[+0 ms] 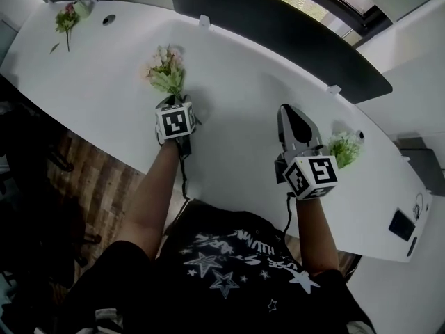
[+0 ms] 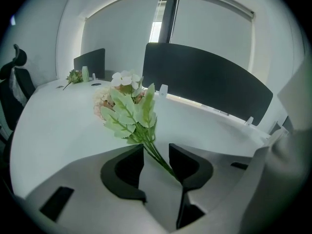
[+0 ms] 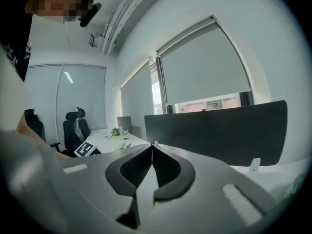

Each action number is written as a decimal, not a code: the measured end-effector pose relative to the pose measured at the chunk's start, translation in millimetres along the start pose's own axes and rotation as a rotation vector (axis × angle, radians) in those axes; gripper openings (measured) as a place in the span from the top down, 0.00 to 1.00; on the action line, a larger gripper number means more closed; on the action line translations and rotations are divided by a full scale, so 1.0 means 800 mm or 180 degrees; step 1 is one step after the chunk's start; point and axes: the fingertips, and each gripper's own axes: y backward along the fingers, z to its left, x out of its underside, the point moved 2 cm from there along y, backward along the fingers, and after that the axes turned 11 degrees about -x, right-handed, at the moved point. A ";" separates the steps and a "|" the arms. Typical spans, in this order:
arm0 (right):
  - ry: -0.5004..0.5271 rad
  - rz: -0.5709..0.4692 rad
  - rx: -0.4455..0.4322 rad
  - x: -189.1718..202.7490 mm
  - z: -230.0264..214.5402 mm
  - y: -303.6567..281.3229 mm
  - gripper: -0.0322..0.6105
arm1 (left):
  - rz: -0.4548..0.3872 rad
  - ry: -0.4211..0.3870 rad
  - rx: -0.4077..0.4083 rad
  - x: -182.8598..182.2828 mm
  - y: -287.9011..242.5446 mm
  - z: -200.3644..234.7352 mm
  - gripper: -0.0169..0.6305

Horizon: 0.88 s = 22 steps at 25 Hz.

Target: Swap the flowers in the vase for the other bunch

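The left gripper point(image 2: 156, 154) has its jaws apart around the stems of the pale bouquet point(image 1: 165, 68), not clamped, mid-tabletop. The right gripper point(image 1: 288, 113), jaws together and empty, is beside a green bunch point(image 1: 345, 149) near the tabletop's right end. A small sprig point(image 1: 67, 19) lies at the far left corner. A dark divider point(image 1: 278, 26) lines the far edge.

One bunch point(image 2: 127, 106) of white and pale pink blossoms with broad light green leaves lies on the white worktop point(image 1: 243, 96) straight ahead of the left claw point(image 2: 156, 155). Its thin green stems run back between that claw's parted jaws, close along the right-hand one, unpinched. A smaller, pinkish bunch point(image 1: 67, 19) lies well apart, far to that claw's left. A green leafy clump point(image 1: 345, 149) sits just beside the right claw point(image 1: 292, 117).
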 end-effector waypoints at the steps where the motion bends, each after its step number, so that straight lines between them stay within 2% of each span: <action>1: 0.0002 0.0027 -0.0046 0.003 0.003 -0.011 0.94 | -0.0006 0.0013 -0.0006 -0.001 -0.001 0.000 0.73; 7: -0.0132 0.0102 -0.0195 0.014 0.010 -0.056 0.94 | 0.0039 0.0018 -0.0012 -0.002 -0.005 -0.003 0.73; 13: -0.0193 0.0167 -0.0276 0.026 0.019 -0.071 0.94 | 0.0075 0.0012 -0.0108 -0.002 -0.013 -0.001 0.73; 19: -0.0211 0.0165 -0.0255 0.024 0.016 -0.068 0.94 | 0.0266 0.0647 -0.0155 0.003 -0.005 0.013 0.73; 22: -0.0246 0.0158 -0.0241 0.024 0.011 -0.067 0.94 | 0.0379 0.0828 -0.0159 0.009 -0.006 0.012 0.73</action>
